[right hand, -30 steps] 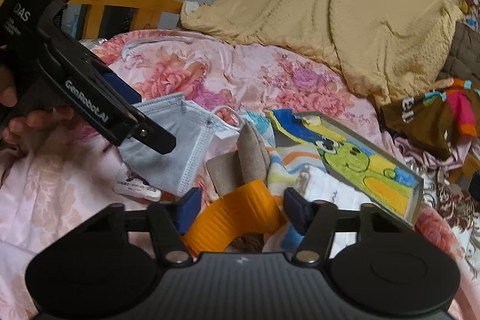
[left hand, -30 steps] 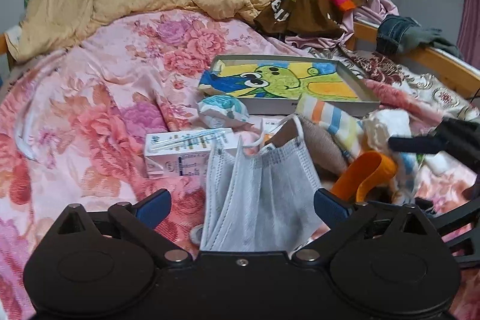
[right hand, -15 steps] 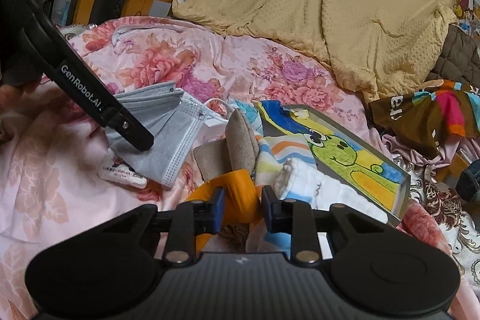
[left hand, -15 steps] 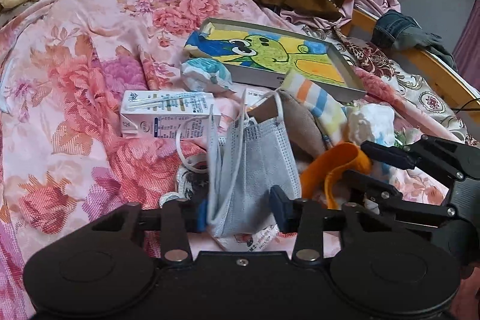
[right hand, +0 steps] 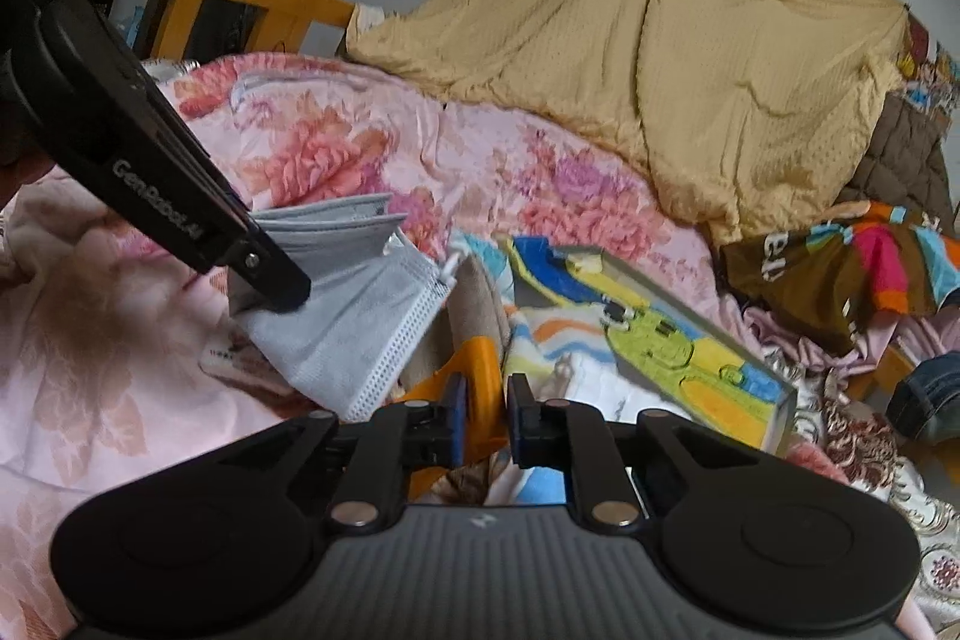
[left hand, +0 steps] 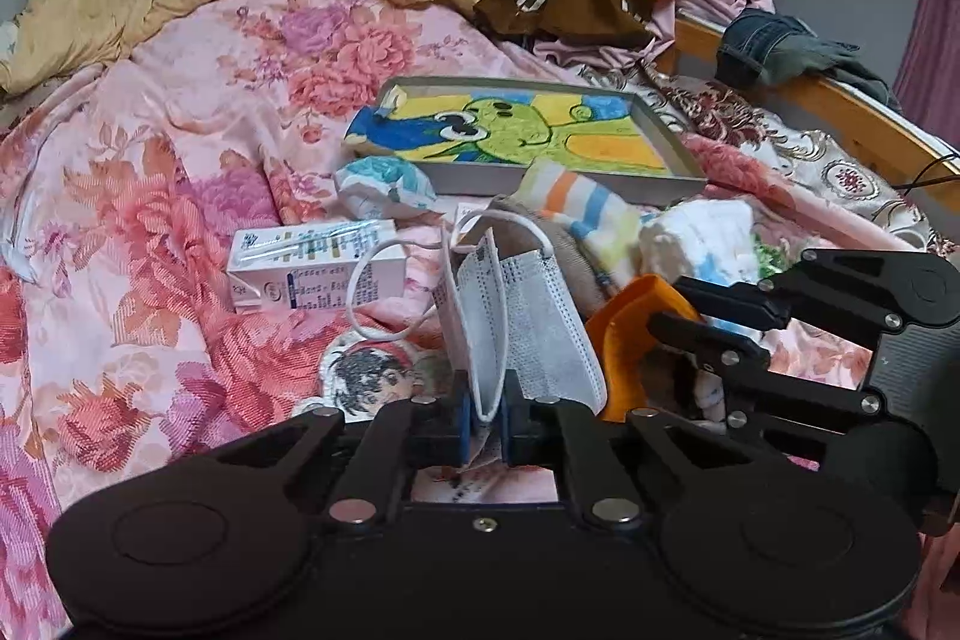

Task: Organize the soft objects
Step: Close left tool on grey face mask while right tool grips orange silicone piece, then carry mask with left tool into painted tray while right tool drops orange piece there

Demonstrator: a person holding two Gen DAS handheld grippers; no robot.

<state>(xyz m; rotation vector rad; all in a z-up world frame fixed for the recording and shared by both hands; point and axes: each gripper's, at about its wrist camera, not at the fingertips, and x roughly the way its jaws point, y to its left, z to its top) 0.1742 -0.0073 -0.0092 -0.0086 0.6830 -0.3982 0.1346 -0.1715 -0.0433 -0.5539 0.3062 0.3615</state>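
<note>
1. Floral quilt covers the bed; the clutter lies on it.
2. Picture tray sits beyond the pile.
3. Grey face mask stands upright, its lower edge pinched in the closed left gripper.
4. Orange soft piece is clamped by the nearly closed right gripper, just beside the mask.

Room light reading soft, diffuse, fairly dim; no hard shadows falling on floral bedspread. No glare showing anywhere. Fisheye bending edges hard in both views, corners vignetting to black. Left wrist view staying sharp mid-frame, frog picture tray crisp. Right wrist view smearing with motion blur, same tray and lettering on left gripper going soft. Black gripper bodies crushing to near-featureless dark.
</note>
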